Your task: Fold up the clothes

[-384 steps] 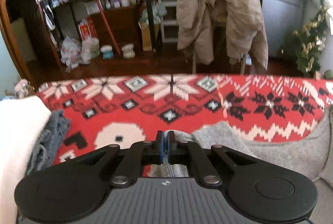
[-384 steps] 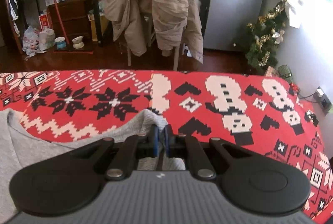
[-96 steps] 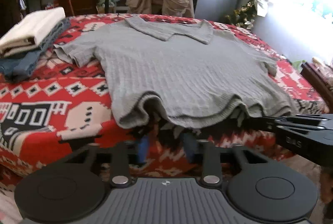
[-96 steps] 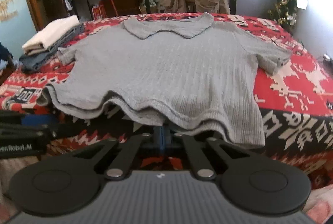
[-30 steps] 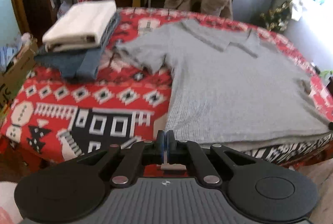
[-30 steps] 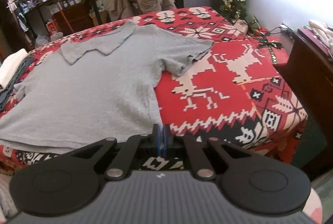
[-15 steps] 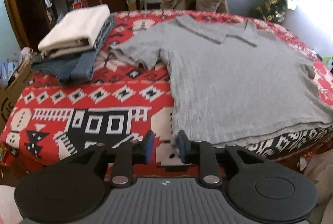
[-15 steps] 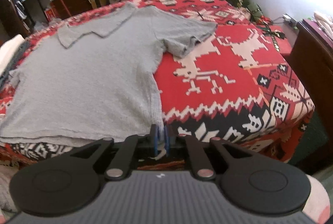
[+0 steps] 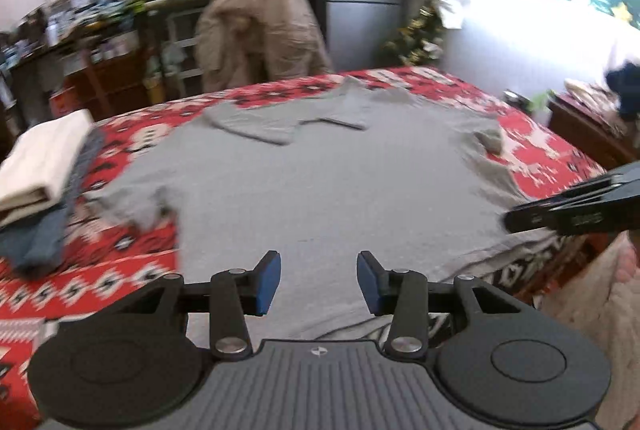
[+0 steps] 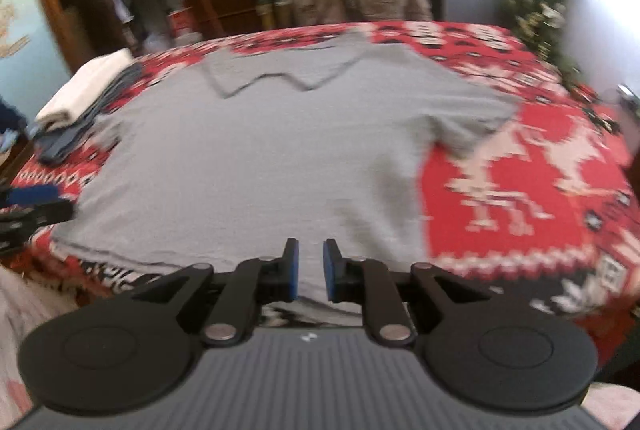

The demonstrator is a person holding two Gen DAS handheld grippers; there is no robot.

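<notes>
Two sets of tongs hover over the near hem of a grey polo shirt (image 9: 320, 186) that lies spread flat, collar away from the cameras, on a worktop draped in a red patterned cloth (image 10: 520, 170). The left tongs (image 9: 318, 278) stand wide open with nothing between the blue pads, poised above the hem toward the shirt's middle; the right tongs (image 10: 307, 270) are parted by only a narrow gap and grip nothing, the hem showing just below the tips. Both short sleeves lie out to the sides, the hem hangs slightly over the worktop's near edge, and a folded stack (image 9: 40, 174) of cream and blue garments sits at the far left, well apart from the shirt. The shirt looks smoothed and ready for a fold, though both views are blurred by motion, so fine creases cannot be judged. Done well, a fold here would likely call for each set of tongs to pinch both layers of cloth at matching points on one side, lift low and carry the edge over evenly, keeping the knit from stretching or dragging the sleeves out of line.
</notes>
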